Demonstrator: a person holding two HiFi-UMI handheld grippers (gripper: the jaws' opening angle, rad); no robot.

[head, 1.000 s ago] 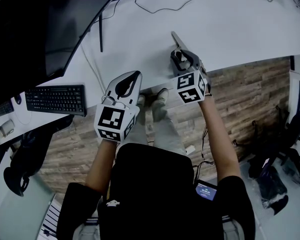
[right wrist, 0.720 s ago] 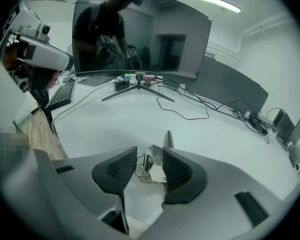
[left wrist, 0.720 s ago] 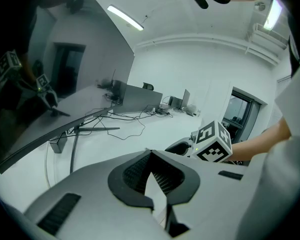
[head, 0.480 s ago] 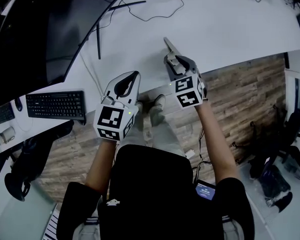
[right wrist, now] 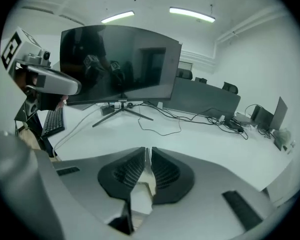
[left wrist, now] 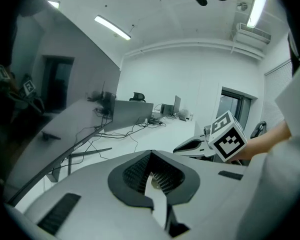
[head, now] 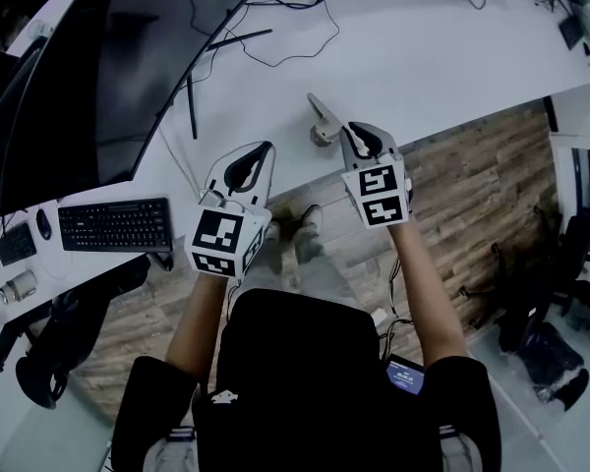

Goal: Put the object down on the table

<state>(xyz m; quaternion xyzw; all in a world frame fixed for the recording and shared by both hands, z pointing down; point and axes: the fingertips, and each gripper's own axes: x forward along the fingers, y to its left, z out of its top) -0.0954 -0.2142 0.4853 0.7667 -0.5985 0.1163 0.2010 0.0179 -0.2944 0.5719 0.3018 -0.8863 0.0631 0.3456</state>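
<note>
A small grey object (head: 321, 122) with a pointed end lies on the white table (head: 423, 57) close to its front edge. No gripper touches it. My right gripper (head: 359, 136) hovers just to its right. Its jaws have just been closing and now meet with nothing between them (right wrist: 146, 156). The object is not seen in the right gripper view. My left gripper (head: 252, 161) hangs over the table edge further left, shut and empty (left wrist: 151, 156). In the left gripper view the right gripper's marker cube (left wrist: 229, 137) shows at the right.
A large curved monitor (head: 98, 77) on thin stand legs (head: 191, 91) fills the back left. Black cables (head: 305, 3) trail over the far table. A keyboard (head: 116, 224) and a mouse (head: 43, 222) lie at the left. Wooden floor (head: 472, 185) lies beyond the table's front edge.
The right gripper has let go of the grey object, which now lies on the table, and has lifted off to its right with the jaws drawn together. The left gripper has risen a little.
</note>
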